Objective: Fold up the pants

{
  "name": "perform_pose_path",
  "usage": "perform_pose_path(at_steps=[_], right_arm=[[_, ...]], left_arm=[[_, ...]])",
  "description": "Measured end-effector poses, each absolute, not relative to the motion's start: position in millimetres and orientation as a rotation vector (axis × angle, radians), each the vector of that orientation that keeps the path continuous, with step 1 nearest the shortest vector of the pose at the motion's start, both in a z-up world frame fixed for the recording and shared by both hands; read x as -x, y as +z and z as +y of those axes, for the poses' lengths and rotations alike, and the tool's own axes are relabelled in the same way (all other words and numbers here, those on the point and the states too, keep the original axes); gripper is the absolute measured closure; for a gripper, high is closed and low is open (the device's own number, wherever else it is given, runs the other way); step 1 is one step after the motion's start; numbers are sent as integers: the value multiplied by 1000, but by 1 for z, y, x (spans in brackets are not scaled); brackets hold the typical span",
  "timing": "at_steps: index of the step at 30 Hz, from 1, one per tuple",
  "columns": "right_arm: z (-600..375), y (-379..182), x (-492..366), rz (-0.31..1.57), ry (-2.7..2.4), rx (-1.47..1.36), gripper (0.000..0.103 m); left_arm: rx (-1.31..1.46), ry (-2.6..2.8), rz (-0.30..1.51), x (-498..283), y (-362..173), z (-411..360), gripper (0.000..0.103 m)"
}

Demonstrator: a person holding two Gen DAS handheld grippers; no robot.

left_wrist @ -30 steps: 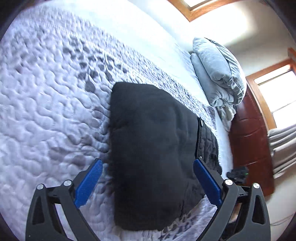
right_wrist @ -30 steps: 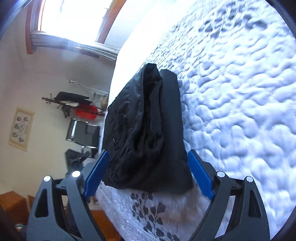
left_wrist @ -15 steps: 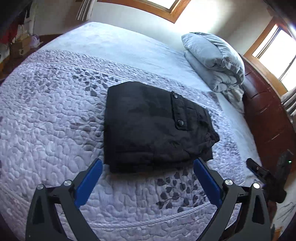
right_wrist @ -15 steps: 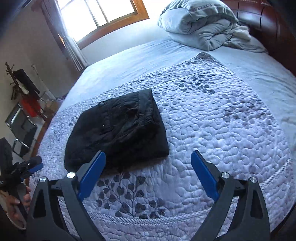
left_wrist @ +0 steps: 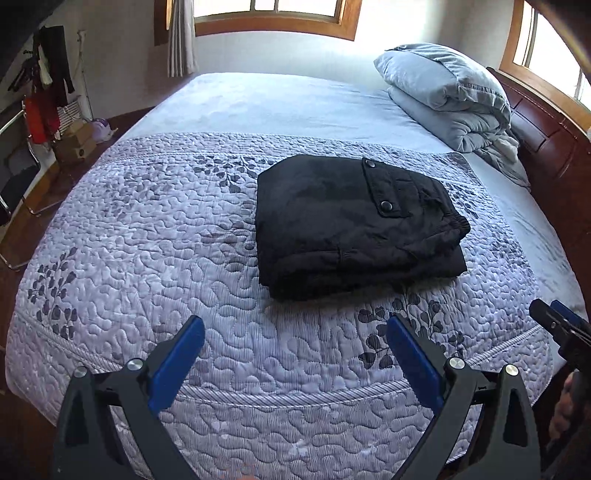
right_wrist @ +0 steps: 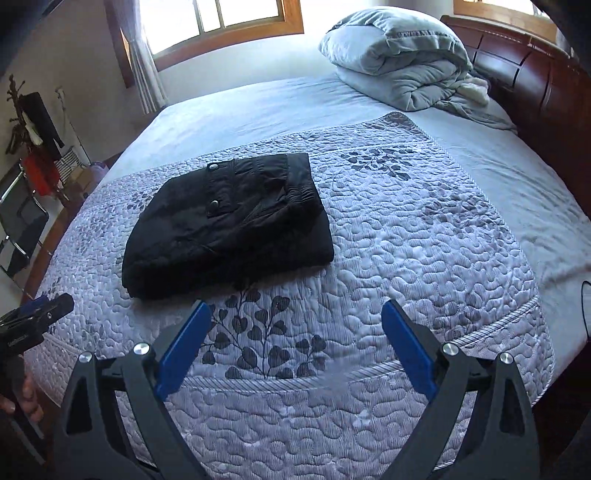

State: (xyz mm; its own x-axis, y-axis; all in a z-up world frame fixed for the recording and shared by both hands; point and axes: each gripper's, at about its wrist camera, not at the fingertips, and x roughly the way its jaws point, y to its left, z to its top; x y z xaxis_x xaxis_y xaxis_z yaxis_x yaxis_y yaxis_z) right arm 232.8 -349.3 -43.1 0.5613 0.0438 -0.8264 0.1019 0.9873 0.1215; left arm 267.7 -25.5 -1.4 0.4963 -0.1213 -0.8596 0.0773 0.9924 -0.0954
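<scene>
Both tongs open, empty | folded pants on quilted bedspread | duvet by headboard

Black claw frames, blue pads, silver screws.

You see plain black pants with matching black snap buttons, lying on a pale lavender quilt stitched all over in a wavy meander pattern and printed with darker grey leafy sprigs. Your left gripper and right gripper each have bright blue pads on black frames. Beyond the quilt you have a plain light blue sheet, a grey-blue folded comforter, a reddish-brown wooden headboard and honey-coloured window frames.
</scene>
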Motion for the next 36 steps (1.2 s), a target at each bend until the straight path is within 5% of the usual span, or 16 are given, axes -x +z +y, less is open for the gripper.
perform_pose_path(at_steps=[36], right_arm=[[-318, -55, -260, 1064, -5, -101, 10]], left_arm=[[4, -144, 1023, -278, 8, -46, 4]])
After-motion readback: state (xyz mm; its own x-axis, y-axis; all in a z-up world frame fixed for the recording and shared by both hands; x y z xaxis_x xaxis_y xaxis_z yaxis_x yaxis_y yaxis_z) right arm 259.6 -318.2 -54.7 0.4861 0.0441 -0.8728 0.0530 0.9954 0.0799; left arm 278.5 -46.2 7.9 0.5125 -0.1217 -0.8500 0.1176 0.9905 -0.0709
